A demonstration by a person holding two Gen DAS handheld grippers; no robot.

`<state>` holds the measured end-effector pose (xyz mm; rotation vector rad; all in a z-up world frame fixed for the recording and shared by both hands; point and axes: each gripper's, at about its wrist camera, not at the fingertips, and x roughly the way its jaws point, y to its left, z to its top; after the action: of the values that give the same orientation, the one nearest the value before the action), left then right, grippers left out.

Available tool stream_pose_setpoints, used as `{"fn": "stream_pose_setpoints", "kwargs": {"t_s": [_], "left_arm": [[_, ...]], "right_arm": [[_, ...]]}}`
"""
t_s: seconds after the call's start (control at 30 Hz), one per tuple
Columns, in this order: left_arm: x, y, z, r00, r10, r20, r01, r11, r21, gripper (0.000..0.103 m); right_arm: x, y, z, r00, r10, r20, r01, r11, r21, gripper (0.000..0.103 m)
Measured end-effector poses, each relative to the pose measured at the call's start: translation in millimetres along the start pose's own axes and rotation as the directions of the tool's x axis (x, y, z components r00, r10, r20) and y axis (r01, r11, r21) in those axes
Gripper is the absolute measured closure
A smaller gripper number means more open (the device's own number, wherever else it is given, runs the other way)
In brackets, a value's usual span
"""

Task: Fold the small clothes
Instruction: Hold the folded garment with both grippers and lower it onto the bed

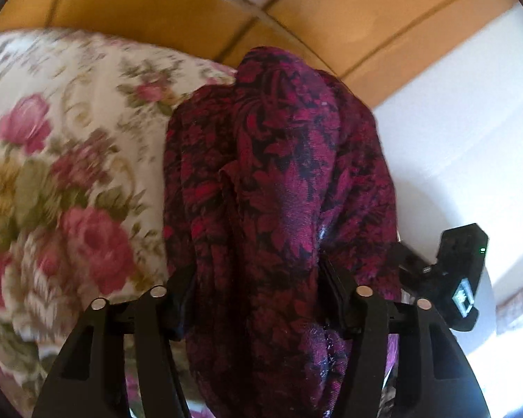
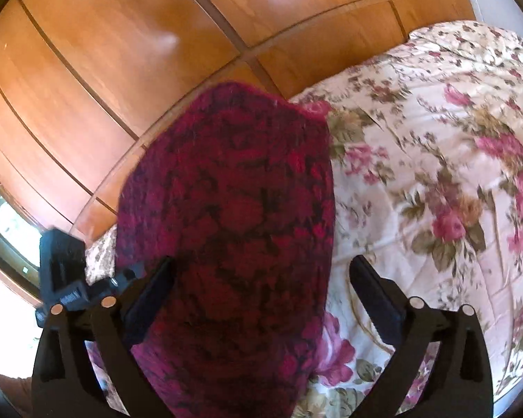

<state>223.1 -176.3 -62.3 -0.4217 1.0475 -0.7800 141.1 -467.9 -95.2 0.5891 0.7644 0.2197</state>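
In the left wrist view, a floral bedspread (image 1: 69,160) of cream cloth printed with pink roses and green leaves is being seen at the left, blurred. At the middle, the left gripper (image 1: 258,299) is being held partly open, and a thick bunch of the magenta patterned garment (image 1: 279,174) is being pinched between its black fingers (image 1: 183,296); the pads are pressing on the cloth from both sides. The garment is a soft, woven fabric with a dark leaf pattern, and it is being draped in folds over the edge of the bedspread. At the right, part of the other black gripper is being shown just beside the cloth, against a white surface (image 1: 470,122).

In the right wrist view, orange-brown wooden panels (image 2: 122,69) with dark grooves are being seen at the left. The right gripper (image 2: 261,289) is being held wide open: the garment is lying between the jaws, against the left finger, while the right finger (image 2: 376,296) is standing clear of it above the bedspread. Nothing is being gripped.
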Motion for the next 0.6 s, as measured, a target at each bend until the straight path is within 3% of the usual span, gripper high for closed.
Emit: {"fn": "stream_pose_setpoints", "kwargs": {"t_s": [0.17,0.23,0.37,0.4,0.47,0.6], "left_arm": [[-2,1,-7,0.999,0.049,-0.002,-0.049,0.998,0.026,0.038],[13,-1,5,0.995,0.104,0.001,-0.104,0.992,0.078,0.031],[17,-2,12,0.994,0.108,0.006,-0.108,0.993,0.053,0.029],[15,-6,11,0.992,0.121,0.019,-0.122,0.991,0.061,0.029],[4,-24,2,0.982,0.176,0.061,-0.181,0.978,0.099,0.027],[-13,-41,-6,0.951,0.275,0.139,-0.294,0.946,0.138,0.027]], "right_arm": [[33,-10,22,0.999,0.001,-0.041,0.001,0.999,0.043,0.003],[40,-8,15,0.997,-0.059,-0.044,0.060,0.998,0.036,0.003],[35,-6,10,0.993,-0.118,-0.017,0.119,0.992,0.036,0.003],[29,3,11,0.985,-0.170,0.002,0.170,0.985,-0.008,0.003],[16,24,14,0.969,-0.244,0.050,0.248,0.965,-0.089,0.003],[-3,59,15,0.944,-0.298,0.139,0.321,0.929,-0.185,0.003]]}}
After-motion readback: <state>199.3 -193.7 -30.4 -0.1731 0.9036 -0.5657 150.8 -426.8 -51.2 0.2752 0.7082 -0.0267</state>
